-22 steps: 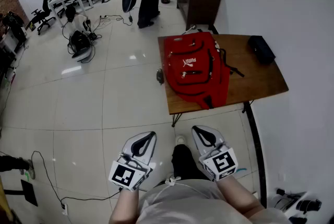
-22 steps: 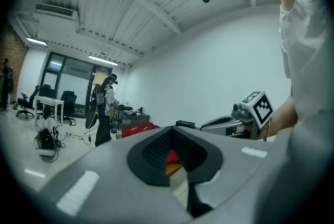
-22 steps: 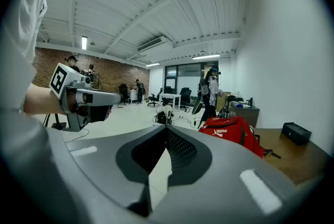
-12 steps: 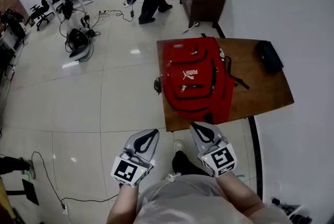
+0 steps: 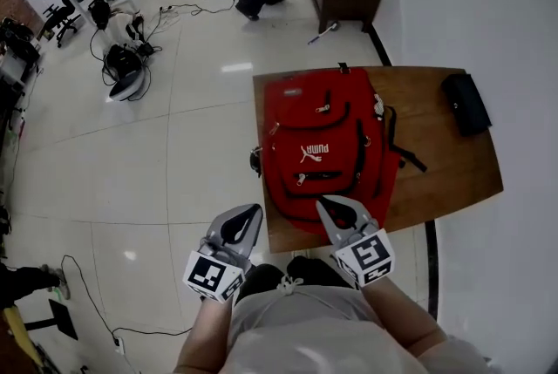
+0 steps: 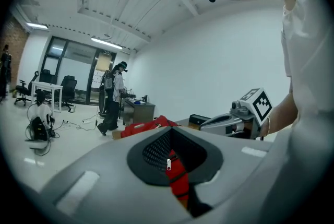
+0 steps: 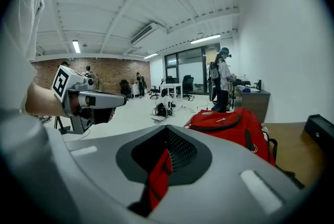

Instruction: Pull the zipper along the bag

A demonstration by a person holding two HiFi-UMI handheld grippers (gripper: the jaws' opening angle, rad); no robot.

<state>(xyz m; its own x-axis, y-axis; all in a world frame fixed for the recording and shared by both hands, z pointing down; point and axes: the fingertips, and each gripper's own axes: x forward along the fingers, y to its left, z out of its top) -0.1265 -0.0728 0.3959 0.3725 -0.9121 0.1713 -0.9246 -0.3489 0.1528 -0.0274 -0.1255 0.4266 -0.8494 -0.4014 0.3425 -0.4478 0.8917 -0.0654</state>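
Left gripper (image 5: 252, 210) and right gripper (image 5: 323, 203) have neared the red bag (image 5: 327, 132), fingers closed on nothing; unopened, they could shove it, missing the zipper (image 5: 302, 179).

The backpack (image 5: 323, 146) is bright red with a white logo and black zips and straps. The table (image 5: 445, 154) is brown wood and the pouch (image 5: 466, 103) is black. The left gripper (image 5: 249, 212) and right gripper (image 5: 326, 206) are grey, with black-and-white square markers. The floor (image 5: 131, 163) is pale, glossy tile.
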